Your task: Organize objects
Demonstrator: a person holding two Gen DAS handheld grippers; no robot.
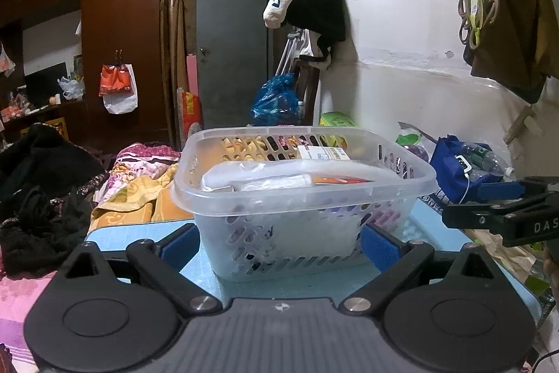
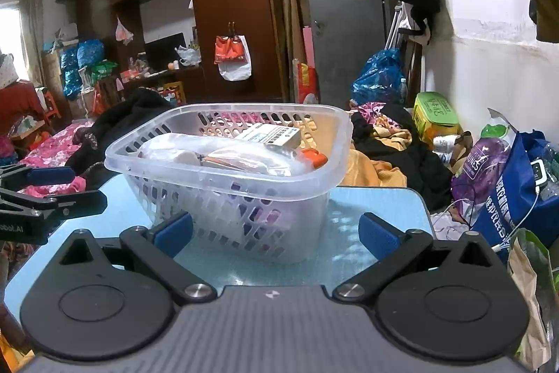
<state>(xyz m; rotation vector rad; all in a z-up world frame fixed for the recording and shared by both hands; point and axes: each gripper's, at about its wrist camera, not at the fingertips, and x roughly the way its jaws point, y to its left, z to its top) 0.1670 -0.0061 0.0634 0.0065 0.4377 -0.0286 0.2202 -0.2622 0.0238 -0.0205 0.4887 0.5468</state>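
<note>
A clear plastic basket (image 1: 244,194) stands on a small blue table (image 1: 146,229). It holds a white box (image 2: 269,133), clear plastic bags and an item with an orange cap (image 2: 314,158). My left gripper (image 1: 279,242) is open, with its blue pads at either side of the basket's near wall. My right gripper (image 2: 276,231) is open and empty, facing the basket (image 2: 223,177) from the right front. Each gripper shows in the other's view: the right one at the right edge (image 1: 503,210), the left one at the left edge (image 2: 42,194).
A bed with floral bedding (image 1: 139,163) and dark clothes (image 1: 38,184) lies beyond the table. A blue bag (image 2: 517,194), a purple packet (image 2: 482,170) and a green box (image 2: 436,114) sit to the right against the white wall. A dark wardrobe (image 2: 227,6) stands behind.
</note>
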